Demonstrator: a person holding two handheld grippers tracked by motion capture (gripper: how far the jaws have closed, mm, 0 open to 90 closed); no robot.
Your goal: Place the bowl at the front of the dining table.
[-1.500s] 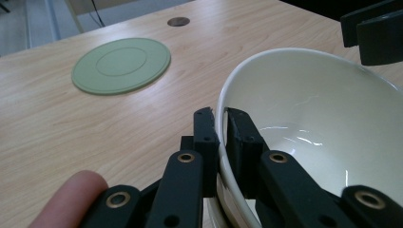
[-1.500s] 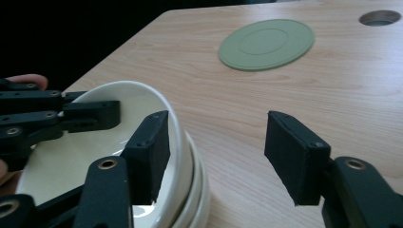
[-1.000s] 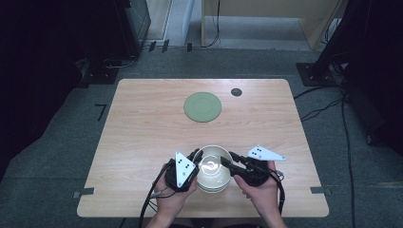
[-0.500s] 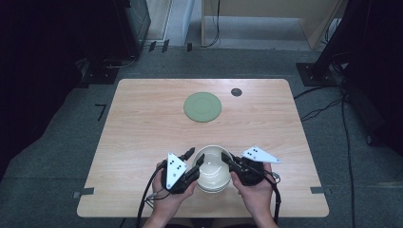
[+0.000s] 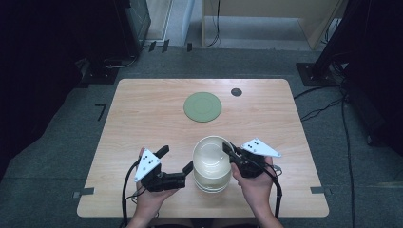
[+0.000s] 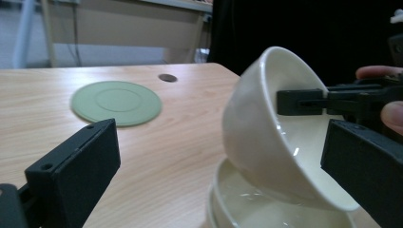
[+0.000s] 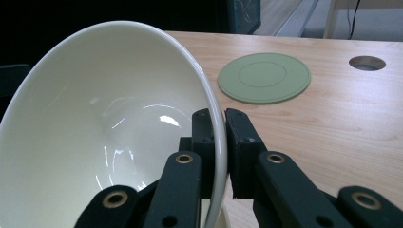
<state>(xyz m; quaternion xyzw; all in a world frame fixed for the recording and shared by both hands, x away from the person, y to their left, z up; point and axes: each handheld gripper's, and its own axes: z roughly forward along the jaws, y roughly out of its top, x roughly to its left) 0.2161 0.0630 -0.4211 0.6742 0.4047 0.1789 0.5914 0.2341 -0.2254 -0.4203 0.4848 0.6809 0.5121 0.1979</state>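
Two white bowls sit nested near the table's front edge. The top bowl (image 5: 211, 159) (image 6: 266, 128) (image 7: 104, 123) is tilted up off the lower bowl (image 5: 212, 186) (image 6: 247, 209). My right gripper (image 5: 228, 148) (image 7: 218, 123) is shut on the top bowl's right rim, one jaw inside and one outside; it is also the black gripper (image 6: 304, 102) on the rim in the left gripper view. My left gripper (image 5: 177, 159) stands just left of the bowls. Its jaws have just been opening and are wide apart, its fingers (image 6: 76, 171) pressing on nothing.
A round green mat (image 5: 203, 106) (image 6: 116, 102) (image 7: 264, 77) lies flat at the table's far middle. A small cable hole (image 5: 236, 91) (image 7: 367, 62) is behind it to the right. Bare wood (image 5: 142, 118) surrounds the bowls. Cables trail off the front edge.
My left gripper let go of the bowl, opened wide and slid left, away from it. The right gripper stayed shut on the rim, and the top bowl now tilts.
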